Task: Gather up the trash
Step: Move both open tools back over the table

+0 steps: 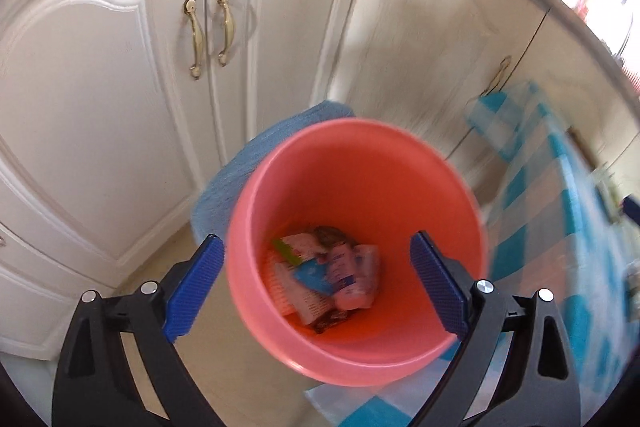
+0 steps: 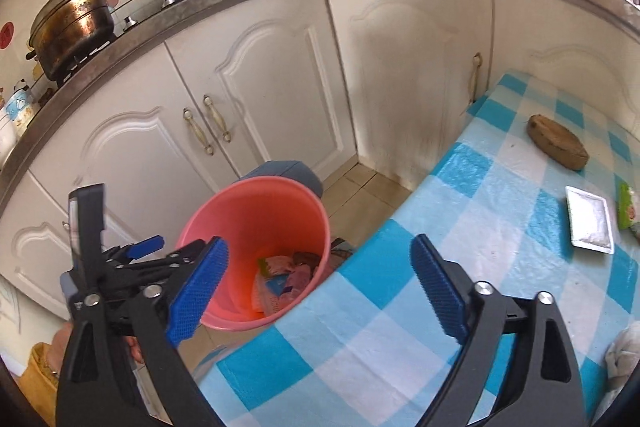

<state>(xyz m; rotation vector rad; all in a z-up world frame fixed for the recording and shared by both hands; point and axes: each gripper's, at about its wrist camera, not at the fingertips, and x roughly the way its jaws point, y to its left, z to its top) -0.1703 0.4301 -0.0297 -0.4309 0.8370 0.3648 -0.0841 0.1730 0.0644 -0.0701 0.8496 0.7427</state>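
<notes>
Trash wrappers (image 1: 328,275) lie in the pink bucket (image 1: 360,163); left claw (image 1: 316,287) and right claw (image 2: 320,287) gape empty.

Both tools pointed steeply downward, the left tool (image 1: 316,283) and right tool (image 2: 320,287) each gaping wide, nothing between their pads.
</notes>
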